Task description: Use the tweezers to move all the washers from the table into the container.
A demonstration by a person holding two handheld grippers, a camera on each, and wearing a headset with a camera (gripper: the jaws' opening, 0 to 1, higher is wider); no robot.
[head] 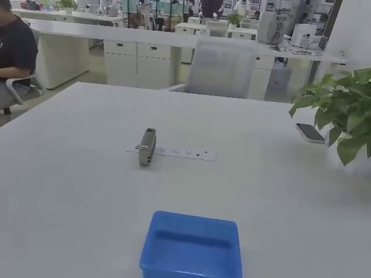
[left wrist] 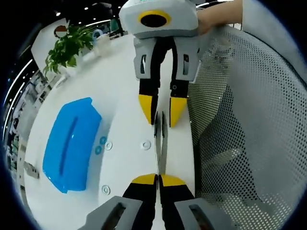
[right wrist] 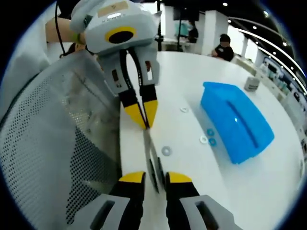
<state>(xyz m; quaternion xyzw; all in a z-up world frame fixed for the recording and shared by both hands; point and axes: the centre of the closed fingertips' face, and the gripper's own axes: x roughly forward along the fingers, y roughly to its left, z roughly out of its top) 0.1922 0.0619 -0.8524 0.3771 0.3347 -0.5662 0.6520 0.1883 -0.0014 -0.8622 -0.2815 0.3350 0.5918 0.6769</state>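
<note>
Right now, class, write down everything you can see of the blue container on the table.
The blue container is a rectangular box with rounded corners, glossy and plastic-looking. A long darker recess runs along its top; whether it is open is unclear. It stands flat on the white table. Small washers lie close beside one long side. Nothing rests on it.

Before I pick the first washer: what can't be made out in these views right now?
Container contents: head view, blurred, cut off by bottom edge.
Whether the right tool presses the tweezers: right gripper view, gap too small to judge.
Tweezers' far end: same view, hidden between the left tool's jaws.
</note>
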